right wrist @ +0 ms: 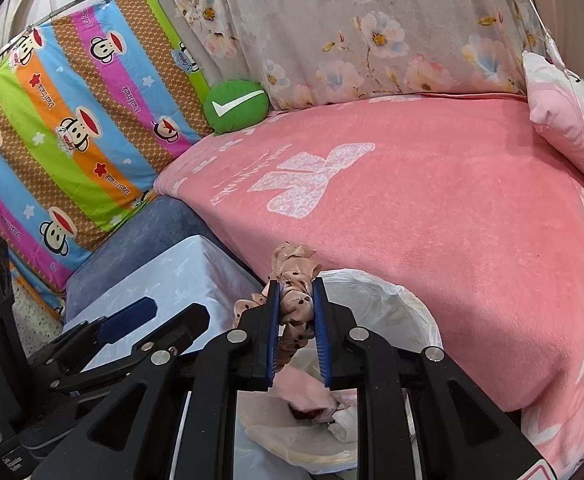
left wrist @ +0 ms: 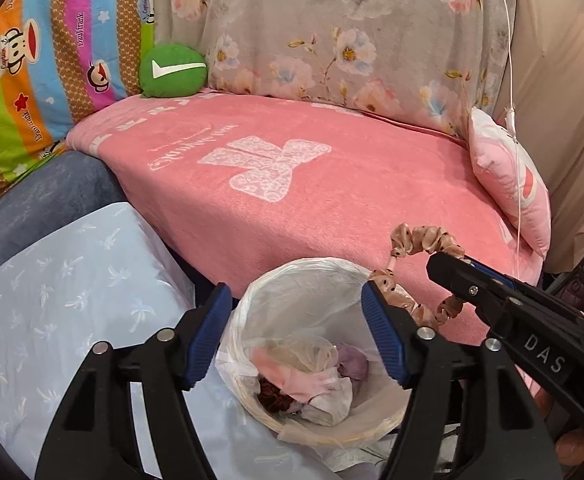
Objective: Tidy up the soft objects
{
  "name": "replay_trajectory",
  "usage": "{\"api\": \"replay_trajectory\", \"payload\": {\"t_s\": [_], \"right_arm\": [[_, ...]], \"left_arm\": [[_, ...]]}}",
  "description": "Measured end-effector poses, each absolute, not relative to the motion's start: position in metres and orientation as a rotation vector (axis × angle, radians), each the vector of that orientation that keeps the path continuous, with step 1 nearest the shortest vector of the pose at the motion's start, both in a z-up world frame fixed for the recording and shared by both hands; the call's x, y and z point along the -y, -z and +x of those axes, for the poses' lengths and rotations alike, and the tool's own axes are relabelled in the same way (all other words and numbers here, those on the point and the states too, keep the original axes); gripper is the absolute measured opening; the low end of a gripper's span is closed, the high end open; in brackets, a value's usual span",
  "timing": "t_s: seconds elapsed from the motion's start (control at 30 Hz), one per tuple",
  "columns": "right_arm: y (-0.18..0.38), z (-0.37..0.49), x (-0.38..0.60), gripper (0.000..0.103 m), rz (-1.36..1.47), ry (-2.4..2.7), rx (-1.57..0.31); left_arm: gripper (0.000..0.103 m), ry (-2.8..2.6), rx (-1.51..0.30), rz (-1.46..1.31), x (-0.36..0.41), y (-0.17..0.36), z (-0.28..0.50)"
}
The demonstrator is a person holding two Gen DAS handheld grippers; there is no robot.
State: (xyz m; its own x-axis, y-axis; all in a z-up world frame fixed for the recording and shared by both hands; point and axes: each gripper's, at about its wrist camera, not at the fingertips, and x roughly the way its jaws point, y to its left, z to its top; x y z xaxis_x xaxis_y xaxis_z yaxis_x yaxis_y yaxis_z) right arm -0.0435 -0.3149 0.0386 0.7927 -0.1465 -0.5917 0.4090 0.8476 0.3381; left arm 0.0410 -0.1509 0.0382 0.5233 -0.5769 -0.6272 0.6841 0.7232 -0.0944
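Observation:
A beige polka-dot scrunchie headband (left wrist: 423, 240) hangs over the rim of a round basket (left wrist: 252, 308) lined with clear plastic. My right gripper (right wrist: 296, 300) is shut on the headband (right wrist: 293, 280), just above the basket's (right wrist: 407, 304) near edge; in the left wrist view it comes in from the right (left wrist: 447, 268). My left gripper (left wrist: 295, 332) is open above the basket, nothing between its fingers; it shows at the lower left of the right wrist view (right wrist: 164, 320). Inside the basket lie soft items: pink cloth (left wrist: 292, 380), a dark red scrunchie (left wrist: 272, 394), a purple piece (left wrist: 351, 360).
The basket stands on a pale blue cloth-covered surface (left wrist: 52, 300) beside a bed with a pink blanket (left wrist: 292, 184). A green check-mark cushion (left wrist: 172, 70) sits at the back left, a pink pillow (left wrist: 511, 184) at the right. A thin white cable (left wrist: 511, 80) hangs by the pillow.

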Motion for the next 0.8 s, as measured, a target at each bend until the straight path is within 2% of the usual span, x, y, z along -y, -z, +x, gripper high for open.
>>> {"api": "replay_trajectory", "payload": {"t_s": [0.27, 0.47, 0.8], "right_arm": [[-0.032, -0.039, 0.312, 0.038, 0.462, 0.301, -0.612], [-0.033, -0.040, 0.303, 0.047, 0.423, 0.286, -0.626], [-0.037, -0.057, 0.279, 0.054, 0.319, 0.318, -0.654]], "left_arm": [[0.071, 0.713, -0.689, 0.171, 0.140, -0.032, 0.047], [0.074, 0.687, -0.690, 0.166, 0.128, -0.030, 0.045], [0.084, 0.601, -0.687, 0.170, 0.102, -0.026, 0.037]]}}
